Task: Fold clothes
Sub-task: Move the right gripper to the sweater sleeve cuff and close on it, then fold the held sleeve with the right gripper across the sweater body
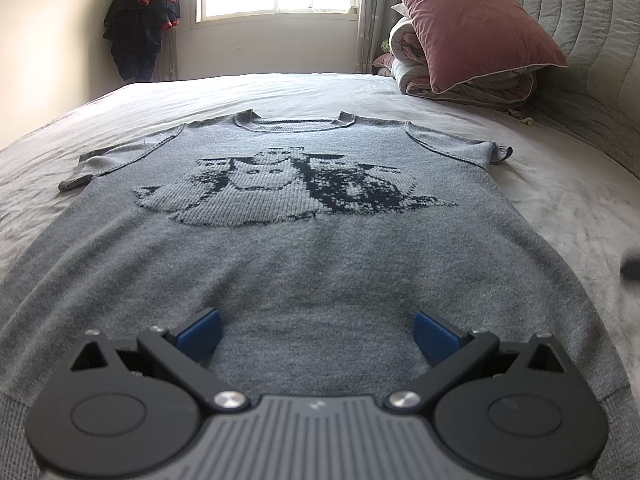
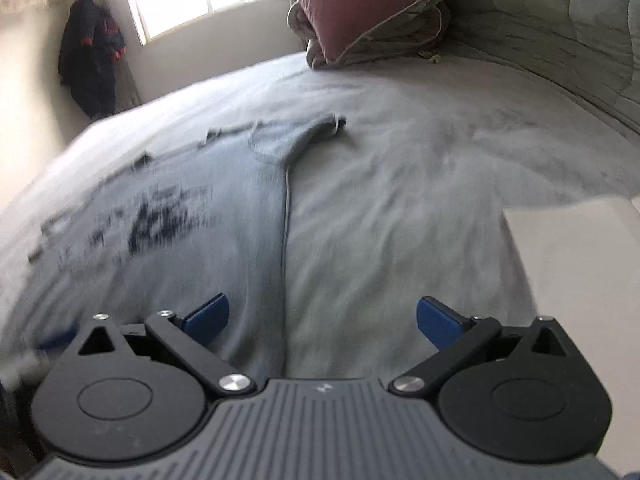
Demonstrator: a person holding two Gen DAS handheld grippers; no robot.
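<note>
1. Left wrist view: the grey knit sweater (image 1: 320, 240) lies flat and face up on the bed (image 1: 300, 88), its dark printed figures readable and right way up. Its long axis runs straight away from the left tongs (image 1: 318, 338), hem nearest and neckline (image 1: 294, 124) at twelve o'clock. The two short sleeves reach out toward ten and two o'clock. The left tongs stand wide apart with nothing between the blue pads (image 1: 200, 334), poised low over the hem band about midway across its width. A dark blurred shape at the three o'clock edge may be the other tool; I cannot tell.

2. Right wrist view: the picture is smeared by motion, so fine detail is lost. The right tongs (image 2: 322, 322) are likewise spread apart and empty. The sweater's right side edge (image 2: 286, 220) runs from between the pads up toward twelve o'clock, ending at the right sleeve (image 2: 320, 126). Sweater body fills the nine to eleven o'clock side; bare bed sheet lies from one to three o'clock.

3. Judgement: nothing is folded yet. The left tongs are nearer the hem's middle, the right tongs nearer the side seam. A lengthwise fold would probably turn on that seam line.
</note>
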